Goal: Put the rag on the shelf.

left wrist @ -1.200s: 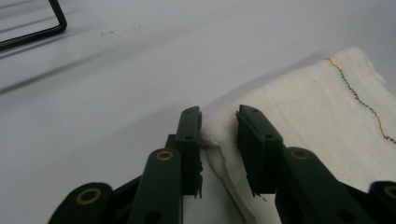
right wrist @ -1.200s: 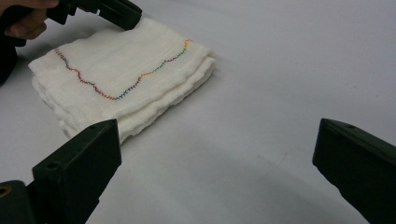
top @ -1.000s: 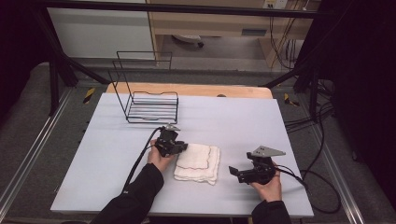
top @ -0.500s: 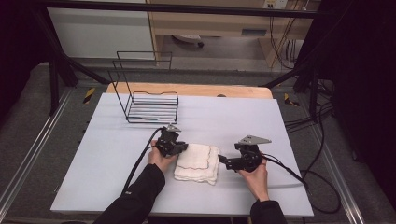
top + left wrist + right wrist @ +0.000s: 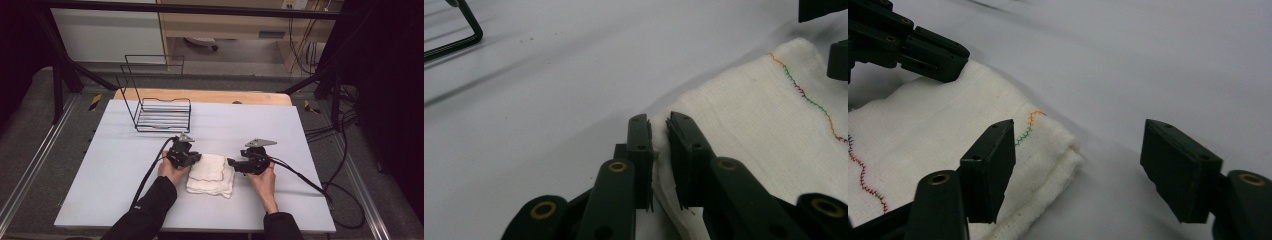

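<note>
Two grippers: both work on one folded white cloth (image 5: 211, 174) near the front of the table (image 5: 310, 150), one at each side of it.
Cloth: it lies flat on the bare tabletop, between the two hands, folded in several layers; a wavy line of coloured stitching (image 5: 806, 95) runs across its top face.
Left gripper (image 5: 659, 137): its jaws stand nearly together, clamped on the thin near edge of the cloth; in the left gripper view the fabric passes between the two pads. The pinch probably serves to anchor this side so the cloth does not slide.
Right gripper (image 5: 1083, 165): its jaws have just been closing but stand apart, straddling the cloth's corner; one pad hangs over the folded layers, the other over bare table, and neither presses on the fabric.
Reason for the straddle: with the corner's stacked edges (image 5: 1068, 155) in the gap, closing further would likely catch the layers together.
Wire basket (image 5: 160, 107): it stands well apart, toward the far left of the table, touched by neither gripper.
Step in hand: judged to be taking hold of the cloth at two opposite sides, for lifting or unfolding.
Risk: the right jaws may catch only the upper layer.
</note>
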